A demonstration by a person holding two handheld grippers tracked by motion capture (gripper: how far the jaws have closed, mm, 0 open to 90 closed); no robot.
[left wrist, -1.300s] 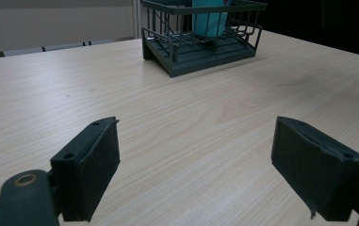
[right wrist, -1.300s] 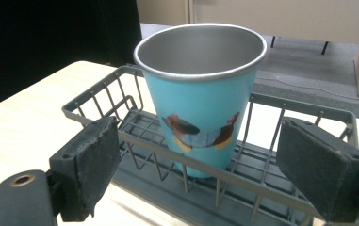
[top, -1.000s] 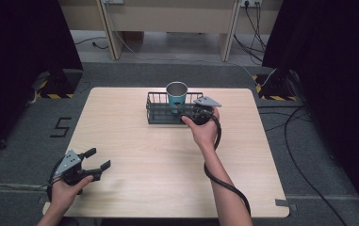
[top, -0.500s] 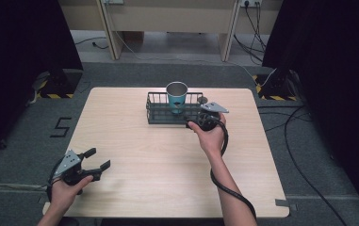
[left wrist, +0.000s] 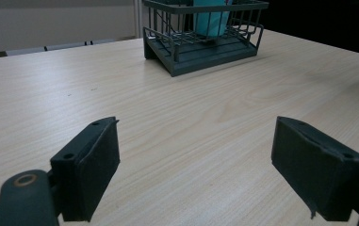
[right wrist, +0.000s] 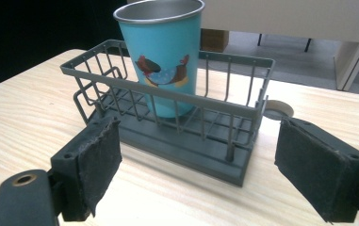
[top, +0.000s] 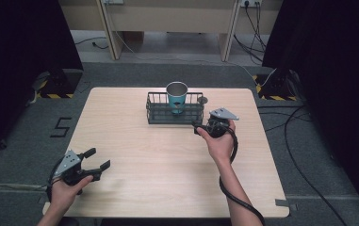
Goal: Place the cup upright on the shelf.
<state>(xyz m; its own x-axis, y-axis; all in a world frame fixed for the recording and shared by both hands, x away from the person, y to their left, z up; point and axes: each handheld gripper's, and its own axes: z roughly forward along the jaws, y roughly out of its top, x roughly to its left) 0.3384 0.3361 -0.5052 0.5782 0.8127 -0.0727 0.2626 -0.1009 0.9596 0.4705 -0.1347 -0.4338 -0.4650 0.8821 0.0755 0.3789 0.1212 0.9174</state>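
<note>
A teal cup with a metal rim and a bird picture stands upright in a dark grey wire basket at the back middle of the table. My right gripper is just off the basket's front right corner, open, with nothing between its jaws. In the right gripper view, the gripper faces the basket and the cup close up. My left gripper rests open near the table's front left corner. In the left gripper view, the gripper looks across bare wood toward the far basket.
A small round grey disc lies on the light wooden table behind the basket's right end. Cables run over the floor to the right, and wooden furniture stands beyond the table's far edge.
My right gripper has drawn back from the basket toward the front right, away from the cup. The left gripper has stayed where it was.
</note>
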